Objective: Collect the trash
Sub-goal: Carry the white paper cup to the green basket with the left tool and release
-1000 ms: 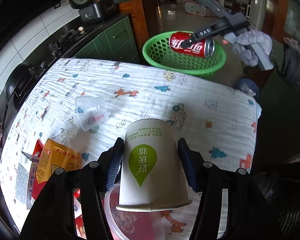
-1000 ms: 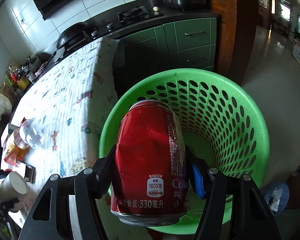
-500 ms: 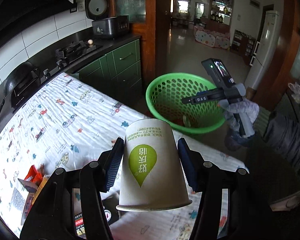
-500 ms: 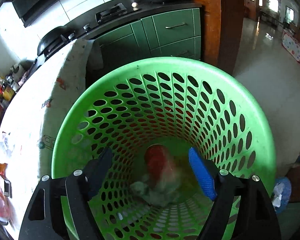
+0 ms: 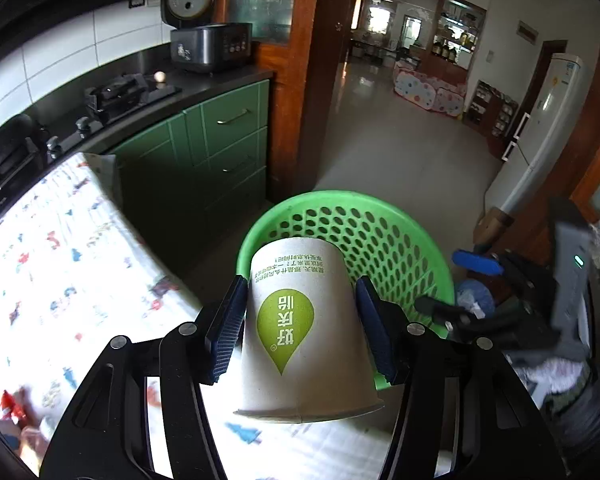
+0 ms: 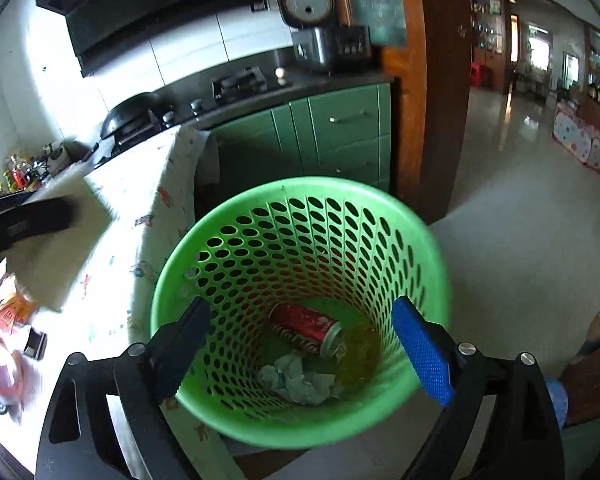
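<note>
1. Your left gripper (image 5: 300,320) is clamped on the paper cup (image 5: 306,340); both blue pads press its sides. The cup is inverted: its closed base points forward and down, its open rim faces back toward the camera.
2. The green basket (image 5: 400,216) lies directly ahead of and below the cup, beside the end of the cloth-covered table (image 5: 60,280). The cup's long axis runs along the fingers and points at the near rim of the basket, not yet at its centre.
3. Your right gripper (image 6: 300,340) is over the basket mouth with its jaws opening and nothing between them. It is the nearer tool to the basket, but it carries no load, so the next drop belongs to the left.
4. The red can (image 6: 306,328) lies on its side on the basket floor, next to crumpled paper (image 6: 296,376) and what appears to be a yellowish film; that part of the view is unclear.
5. Compared with 1 second earlier:
   - The right gripper held the can above the basket; the can is now released and inside.
   - The left gripper held the cup over the table; it now holds the cup at the table end, facing the basket.
</note>
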Action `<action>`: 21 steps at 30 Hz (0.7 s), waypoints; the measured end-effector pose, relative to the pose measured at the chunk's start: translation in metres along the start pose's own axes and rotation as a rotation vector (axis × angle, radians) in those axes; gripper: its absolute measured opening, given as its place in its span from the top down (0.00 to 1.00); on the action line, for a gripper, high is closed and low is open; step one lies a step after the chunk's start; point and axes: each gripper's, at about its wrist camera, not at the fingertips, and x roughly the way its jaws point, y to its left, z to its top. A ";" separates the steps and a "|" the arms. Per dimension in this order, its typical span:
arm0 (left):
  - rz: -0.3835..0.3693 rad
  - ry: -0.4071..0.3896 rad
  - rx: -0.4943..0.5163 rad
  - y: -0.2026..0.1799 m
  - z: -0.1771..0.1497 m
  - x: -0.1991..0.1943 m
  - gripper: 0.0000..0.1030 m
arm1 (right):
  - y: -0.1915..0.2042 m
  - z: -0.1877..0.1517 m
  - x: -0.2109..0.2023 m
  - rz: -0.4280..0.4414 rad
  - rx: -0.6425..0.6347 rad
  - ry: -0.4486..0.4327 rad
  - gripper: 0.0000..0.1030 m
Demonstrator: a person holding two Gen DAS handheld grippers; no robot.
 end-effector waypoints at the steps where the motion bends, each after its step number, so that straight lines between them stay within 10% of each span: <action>1: 0.003 0.002 -0.009 -0.002 0.003 0.007 0.46 | -0.001 -0.002 -0.005 -0.006 -0.001 -0.007 0.11; 11: -0.021 -0.013 -0.069 -0.015 0.003 0.029 0.32 | 0.001 -0.020 -0.025 -0.003 -0.011 -0.041 0.11; 21: 0.069 -0.114 -0.083 0.008 -0.029 -0.068 0.31 | 0.053 -0.008 -0.032 0.134 -0.143 -0.020 0.11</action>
